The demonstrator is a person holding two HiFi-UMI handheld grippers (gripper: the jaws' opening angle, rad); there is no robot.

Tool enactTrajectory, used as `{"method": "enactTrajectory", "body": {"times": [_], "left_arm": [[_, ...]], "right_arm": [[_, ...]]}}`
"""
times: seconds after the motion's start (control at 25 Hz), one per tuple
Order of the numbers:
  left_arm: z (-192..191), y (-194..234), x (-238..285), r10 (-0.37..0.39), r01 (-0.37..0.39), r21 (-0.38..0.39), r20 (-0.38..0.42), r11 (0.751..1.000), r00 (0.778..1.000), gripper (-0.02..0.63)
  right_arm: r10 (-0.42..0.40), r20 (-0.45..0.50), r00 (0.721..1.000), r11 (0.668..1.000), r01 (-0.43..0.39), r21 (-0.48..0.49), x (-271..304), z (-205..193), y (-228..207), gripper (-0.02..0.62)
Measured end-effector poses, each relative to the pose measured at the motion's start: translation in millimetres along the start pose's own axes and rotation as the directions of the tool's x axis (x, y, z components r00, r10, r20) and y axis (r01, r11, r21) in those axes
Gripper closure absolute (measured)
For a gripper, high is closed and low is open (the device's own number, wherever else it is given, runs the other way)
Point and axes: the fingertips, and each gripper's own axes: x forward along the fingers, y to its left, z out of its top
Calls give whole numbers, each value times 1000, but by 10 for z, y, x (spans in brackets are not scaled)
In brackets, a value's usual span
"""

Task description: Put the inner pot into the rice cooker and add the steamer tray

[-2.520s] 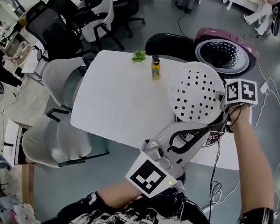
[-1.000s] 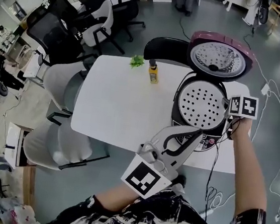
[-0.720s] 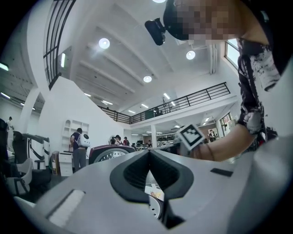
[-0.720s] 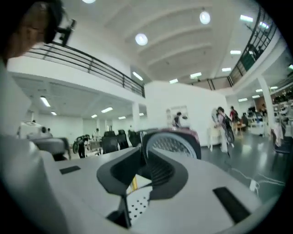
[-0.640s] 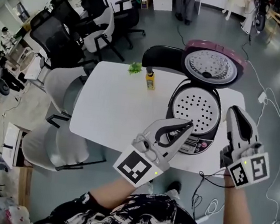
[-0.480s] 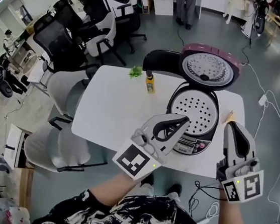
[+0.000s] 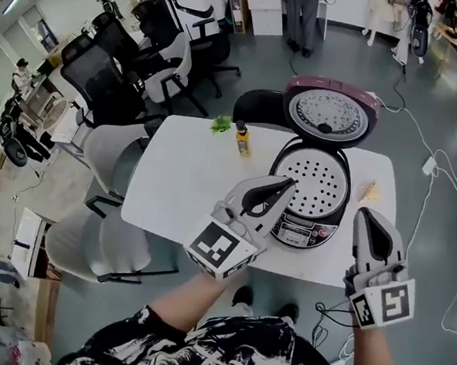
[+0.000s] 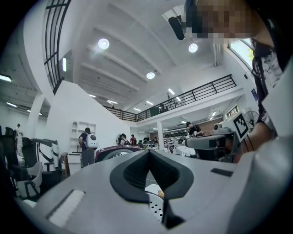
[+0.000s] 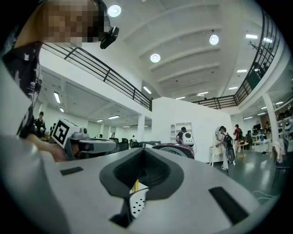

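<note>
The rice cooker [image 7: 300,219] stands on the white table [image 7: 179,180] with its purple lid [image 7: 328,111] tipped open at the back. The white perforated steamer tray [image 7: 315,180] lies flat in its mouth. It also shows under the jaws as steamer tray [image 8: 155,208] and steamer tray [image 9: 136,201]. My left gripper [image 7: 289,182] hovers level over the cooker's left rim, shut and holding nothing. My right gripper [image 7: 367,213] is raised to the right of the cooker, clear of it. Its jaws have just been closing and nothing is between them.
A yellow bottle [image 7: 242,138] and a green item [image 7: 221,124] sit at the table's far edge. A small yellowish thing [image 7: 368,190] lies right of the cooker. Grey chairs [image 7: 97,244] stand to the left, and cables [image 7: 452,180] trail over the floor at right.
The right gripper let go of the steamer tray, now resting in the cooker, and rose and drew back towards me. The left gripper lifted only slightly.
</note>
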Motion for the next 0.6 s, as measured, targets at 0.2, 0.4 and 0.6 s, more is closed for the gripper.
{"method": "enactTrajectory", "body": {"times": [0.2,0.4,0.6], "left_arm": [[-81,-12,-2,13,-13,-11,-20,1000,1000,601],[-149,-7,-20,32,-32,6,-36,999,999,601],[-175,-6,-75,33,-33,-6,-46,999,998,601]], "right_arm": [[20,16,1000,1000,-20,-17,27,7,41,595],[27,-1,1000,1000,-27,-1,105,-91,28,597],[28,-11,1000,1000,-28,14,180,-118,31,597]]}}
